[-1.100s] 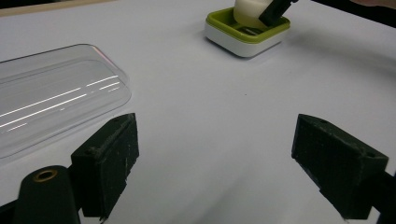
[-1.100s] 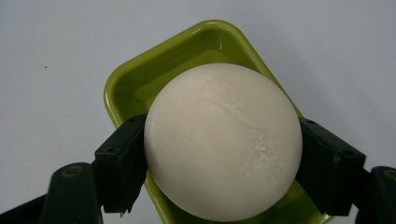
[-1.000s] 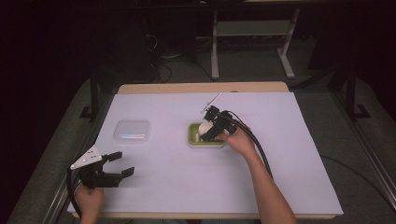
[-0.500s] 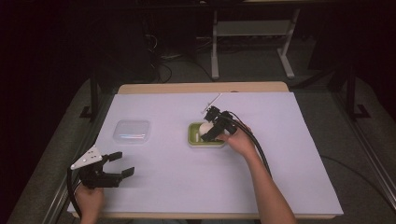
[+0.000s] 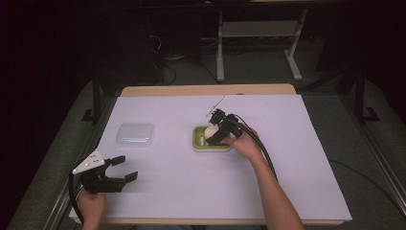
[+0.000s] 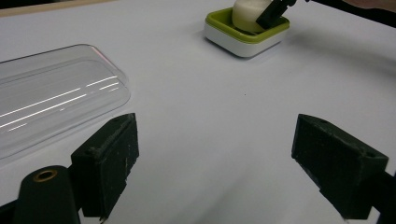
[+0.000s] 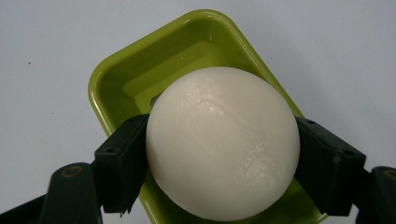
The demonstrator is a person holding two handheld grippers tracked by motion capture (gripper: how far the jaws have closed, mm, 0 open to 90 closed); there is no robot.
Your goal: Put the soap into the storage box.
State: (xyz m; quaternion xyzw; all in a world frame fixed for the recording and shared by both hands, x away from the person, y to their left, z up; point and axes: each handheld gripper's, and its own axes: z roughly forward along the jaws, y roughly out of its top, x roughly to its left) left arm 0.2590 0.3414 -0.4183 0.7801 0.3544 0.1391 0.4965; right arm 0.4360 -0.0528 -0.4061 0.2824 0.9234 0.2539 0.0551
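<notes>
Item: white soap bar [image 7: 222, 142], round, clamped between both jaws of my right tool [image 5: 216, 132], held over the green dish [image 7: 140, 77] near tabletop [image 5: 297, 158] centre. Item: my left tool [image 5: 117, 171], jaws spread wide with nothing between them, at 7 o'clock. Item: clear plastic lid [image 5: 135, 134], lying flat at 9 o'clock of the dish, well apart.

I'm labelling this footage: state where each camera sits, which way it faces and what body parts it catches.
High view: above the person's side, facing forward and down on the table; both forearms, left gripper, right gripper.
Left gripper view: on the left gripper, facing clear lid and green dish.
Right gripper view: on the right gripper, facing down at white soap.
All share the dish.
</notes>
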